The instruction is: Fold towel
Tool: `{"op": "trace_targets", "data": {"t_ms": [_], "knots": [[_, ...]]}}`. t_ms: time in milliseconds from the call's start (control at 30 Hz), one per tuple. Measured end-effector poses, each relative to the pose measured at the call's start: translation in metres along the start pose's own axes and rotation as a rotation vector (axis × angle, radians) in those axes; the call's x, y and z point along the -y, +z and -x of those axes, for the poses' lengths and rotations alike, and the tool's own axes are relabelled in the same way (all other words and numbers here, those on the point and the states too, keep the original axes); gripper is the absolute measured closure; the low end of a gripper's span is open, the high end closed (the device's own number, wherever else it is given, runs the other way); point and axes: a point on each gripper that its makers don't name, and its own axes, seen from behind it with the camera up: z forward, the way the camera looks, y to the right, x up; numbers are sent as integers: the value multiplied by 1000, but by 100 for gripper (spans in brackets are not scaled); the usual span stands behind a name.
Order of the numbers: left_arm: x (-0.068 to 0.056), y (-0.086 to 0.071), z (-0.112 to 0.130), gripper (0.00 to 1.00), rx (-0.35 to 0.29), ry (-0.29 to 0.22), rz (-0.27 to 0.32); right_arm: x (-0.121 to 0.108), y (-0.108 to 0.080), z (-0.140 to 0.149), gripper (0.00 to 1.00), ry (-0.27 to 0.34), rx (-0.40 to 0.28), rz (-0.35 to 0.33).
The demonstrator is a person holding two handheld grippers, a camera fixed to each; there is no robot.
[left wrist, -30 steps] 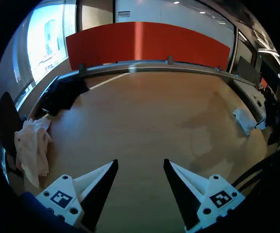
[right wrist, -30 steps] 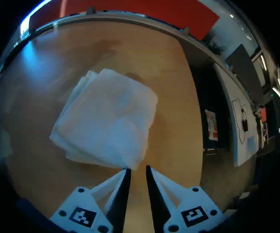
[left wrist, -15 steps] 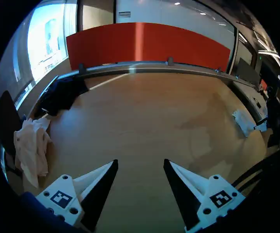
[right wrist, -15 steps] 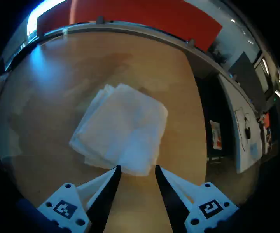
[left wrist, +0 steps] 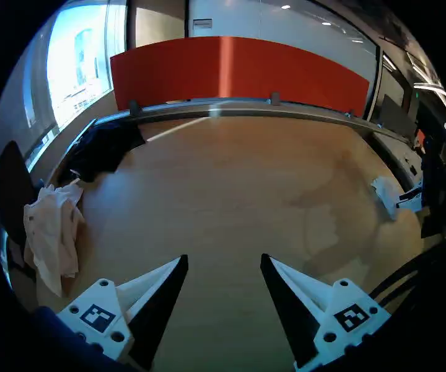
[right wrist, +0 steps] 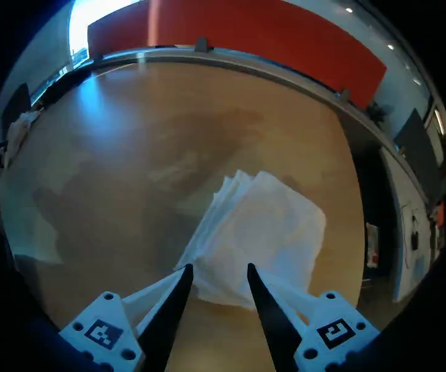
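**Table Holdings: One Folded Towel, Two Hand-Held Grippers**

1. Wooden table [left wrist: 235,180]: is taking up most of the room in front of me and is serving as the reference for every entry below.
2. Red panel [left wrist: 241,68]: is standing upright along the table's far edge, behind a grey rail.
3. Dark cloth [left wrist: 102,149]: is lying heaped at the table's far left corner.
4. Pale crumpled cloth [left wrist: 49,232]: is draping over the table's left edge, near the dark cloth.
5. White towel [right wrist: 263,239]: is lying flat on the table near its right edge, folded into a layered square with stacked edges showing along one side.
6. Left gripper [left wrist: 223,256]: is hovering over the table's near middle with its fingers spread wide and nothing between them.
7. Right gripper [right wrist: 219,266]: is hovering at the table's right side with its fingers spread, the tips sitting above the towel's near border and not pinching it.
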Motion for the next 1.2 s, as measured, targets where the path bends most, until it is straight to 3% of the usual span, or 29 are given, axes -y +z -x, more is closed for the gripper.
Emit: {"op": "trace_targets", "data": {"t_ms": [167,433,700,1200], "knots": [[4,-2,2,14,1,-6,-7,7,8,-3,40,-15,5,-7],[8,-3,4,14,3,-11,-14,10,13,0,72,-24,24,-20],[7,-1,3,14,3,-10,-11,13,11,2,90,-39,25,-55],[5,0,2,14,5,-9,-10,14,4,17,92,-110,77,-109]]}}
